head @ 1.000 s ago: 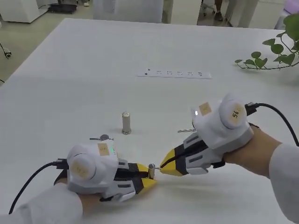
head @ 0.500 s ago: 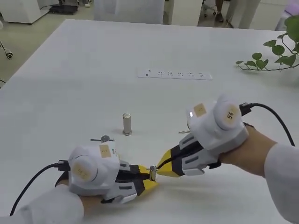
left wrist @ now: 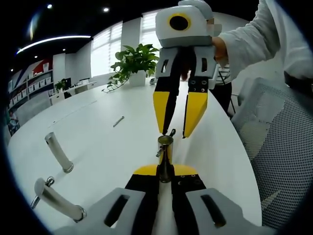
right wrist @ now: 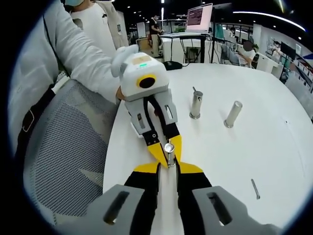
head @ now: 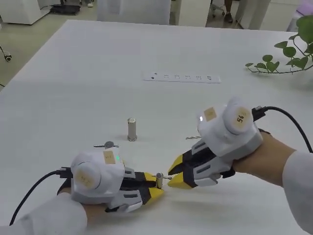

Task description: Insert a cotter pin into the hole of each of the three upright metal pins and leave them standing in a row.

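Observation:
My left gripper (head: 156, 188) (left wrist: 166, 172) is shut on an upright metal pin (head: 159, 179) (left wrist: 165, 155) near the table's front edge. A cotter pin (left wrist: 171, 132) sticks out sideways from the hole near its top. Just to the right, my right gripper (head: 174, 177) (right wrist: 168, 169) faces that pin with its yellow jaws open and nothing between them. A plain metal pin (head: 132, 129) (right wrist: 233, 113) stands upright farther back. Another upright pin (left wrist: 55, 198) (right wrist: 196, 104) carries a cotter pin and stands just behind my left gripper.
A loose cotter pin (head: 193, 137) (right wrist: 255, 188) lies on the white table behind my right gripper. A white power strip (head: 182, 77) lies mid-table, and a potted plant (head: 292, 49) is at the far right edge. A mesh chair (right wrist: 73, 147) stands beside the table.
My right gripper has let go of the cotter pin, opened and drawn back a little to the right. The cotter pin stays in the held pin. My left gripper has stayed put.

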### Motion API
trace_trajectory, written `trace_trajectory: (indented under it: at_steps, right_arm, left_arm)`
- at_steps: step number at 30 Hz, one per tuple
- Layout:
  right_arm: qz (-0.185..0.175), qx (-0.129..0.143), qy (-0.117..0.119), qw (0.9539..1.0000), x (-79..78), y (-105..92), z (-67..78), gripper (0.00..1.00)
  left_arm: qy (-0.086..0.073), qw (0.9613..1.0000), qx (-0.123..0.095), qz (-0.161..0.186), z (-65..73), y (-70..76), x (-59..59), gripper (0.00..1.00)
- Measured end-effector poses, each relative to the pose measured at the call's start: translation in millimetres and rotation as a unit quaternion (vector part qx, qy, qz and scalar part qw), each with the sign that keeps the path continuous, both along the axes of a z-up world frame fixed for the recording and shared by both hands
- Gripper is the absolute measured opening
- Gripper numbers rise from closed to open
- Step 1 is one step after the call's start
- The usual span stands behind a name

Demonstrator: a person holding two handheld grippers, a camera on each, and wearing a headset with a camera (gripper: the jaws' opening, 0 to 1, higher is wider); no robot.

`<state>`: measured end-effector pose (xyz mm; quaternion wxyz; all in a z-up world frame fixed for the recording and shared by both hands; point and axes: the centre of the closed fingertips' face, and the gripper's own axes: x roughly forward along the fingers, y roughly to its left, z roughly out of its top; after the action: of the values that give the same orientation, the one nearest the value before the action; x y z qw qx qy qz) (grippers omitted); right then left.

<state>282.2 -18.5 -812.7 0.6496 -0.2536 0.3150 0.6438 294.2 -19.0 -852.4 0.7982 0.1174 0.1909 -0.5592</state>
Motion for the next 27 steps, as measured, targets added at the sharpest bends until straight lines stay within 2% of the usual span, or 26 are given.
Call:
trace_trajectory:
  at_steps: [15, 17, 27]
  right_arm:
    - [-0.007, 0.009, -0.010, 0.9999, 0.8, 1.4, 2.2, 0.06]
    - [-0.002, 0.006, -0.018, 0.9998, 2.3, 2.0, 1.7, 0.05]
    - [0.011, 0.009, -0.024, 0.9996, 2.4, 12.1, 2.9, 0.05]
  left_arm:
    - [0.000, 1.0000, 0.000, 0.002, 0.3, 0.0, -0.5, 0.06]
    - [0.000, 1.0000, -0.001, 0.002, 0.3, 0.0, -0.4, 0.06]
    - [0.002, 1.0000, -0.002, 0.003, 0.2, 0.3, -0.2, 0.06]
